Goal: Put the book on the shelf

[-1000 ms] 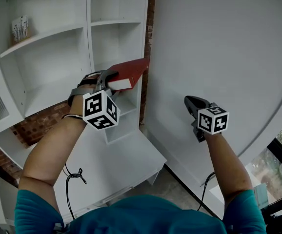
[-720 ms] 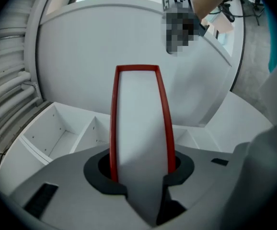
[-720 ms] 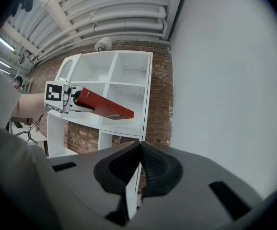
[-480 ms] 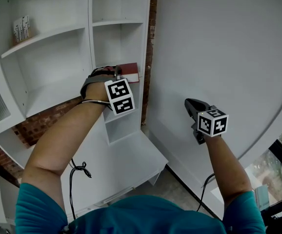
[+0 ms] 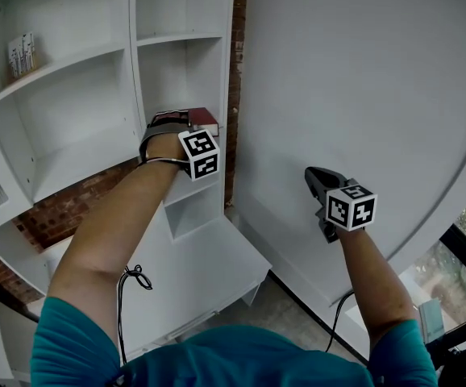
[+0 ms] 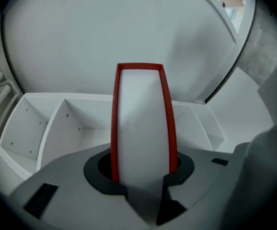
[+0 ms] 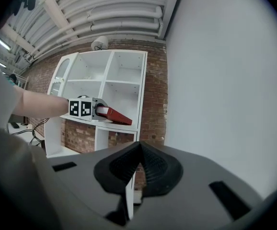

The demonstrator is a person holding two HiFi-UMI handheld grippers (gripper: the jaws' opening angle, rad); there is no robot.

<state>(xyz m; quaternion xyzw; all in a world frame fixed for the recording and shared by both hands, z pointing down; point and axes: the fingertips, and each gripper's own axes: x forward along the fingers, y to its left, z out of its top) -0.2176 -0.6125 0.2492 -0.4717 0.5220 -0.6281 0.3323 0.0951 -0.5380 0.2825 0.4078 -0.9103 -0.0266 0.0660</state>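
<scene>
A red book with white pages (image 6: 141, 123) sits between the jaws of my left gripper (image 6: 141, 169), which is shut on it. In the head view the left gripper (image 5: 186, 124) is at the front of the right column of the white shelf unit (image 5: 176, 37), and the book (image 5: 204, 118) pokes into the middle compartment. Seen from the right gripper view, the book (image 7: 114, 115) slants down just above a shelf board (image 7: 110, 126). My right gripper (image 5: 323, 185) hangs apart by the white wall, shut (image 7: 137, 150) with nothing in it.
A small striped pack (image 5: 21, 53) stands on an upper left shelf. Brick wall (image 5: 64, 204) shows behind and beside the unit. A large curved white panel (image 5: 362, 79) fills the right side. A cable (image 5: 132, 279) dangles under the left arm.
The left gripper has carried the book up and forward from in front of the unit into the right column's middle compartment. The right gripper has stayed where it was.
</scene>
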